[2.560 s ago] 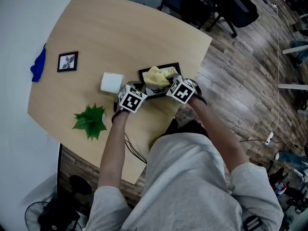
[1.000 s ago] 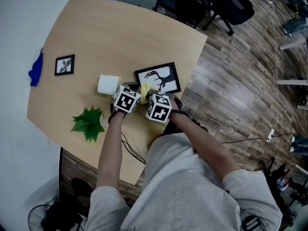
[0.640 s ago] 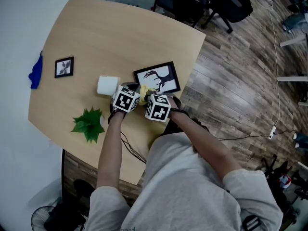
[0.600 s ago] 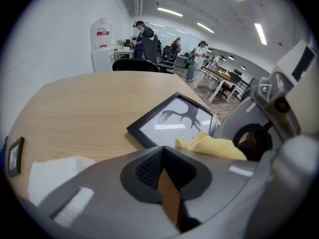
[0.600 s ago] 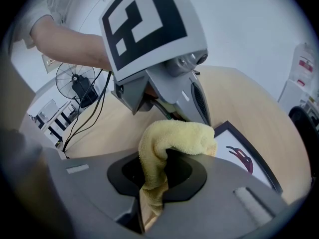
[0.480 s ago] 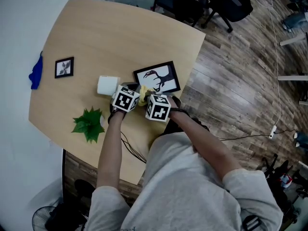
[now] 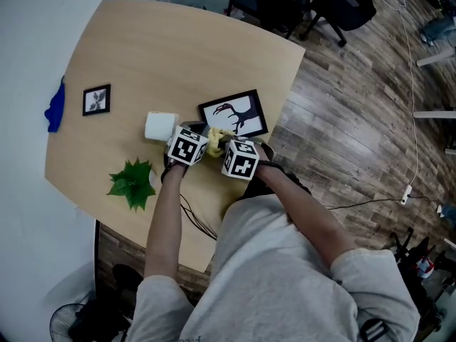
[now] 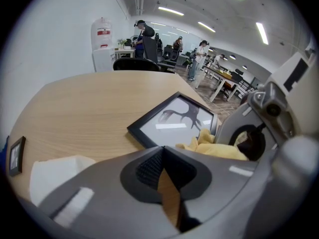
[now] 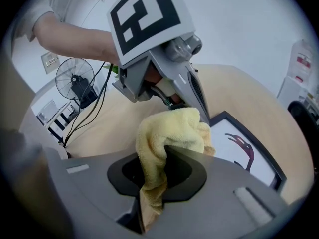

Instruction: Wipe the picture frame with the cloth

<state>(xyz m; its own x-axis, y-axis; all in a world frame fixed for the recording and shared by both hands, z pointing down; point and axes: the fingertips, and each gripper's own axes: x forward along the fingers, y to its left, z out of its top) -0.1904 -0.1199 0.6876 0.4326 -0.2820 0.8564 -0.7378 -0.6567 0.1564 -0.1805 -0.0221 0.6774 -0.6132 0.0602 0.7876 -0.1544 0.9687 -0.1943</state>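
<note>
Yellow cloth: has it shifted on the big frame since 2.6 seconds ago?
Yes. The cloth slid off the middle of the frame to its near left corner, where the right gripper holds it bunched.

The left gripper is pointing at the picture frame from just in front of it, its jaws pressing together on nothing. A yellow cloth is bunching at the frame's near right edge. A white object is sitting well left of the frame.

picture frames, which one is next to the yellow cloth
The larger frame with the dark silhouette, beside the yellow cloth; the small frame lies far off by the blue cloth.
</note>
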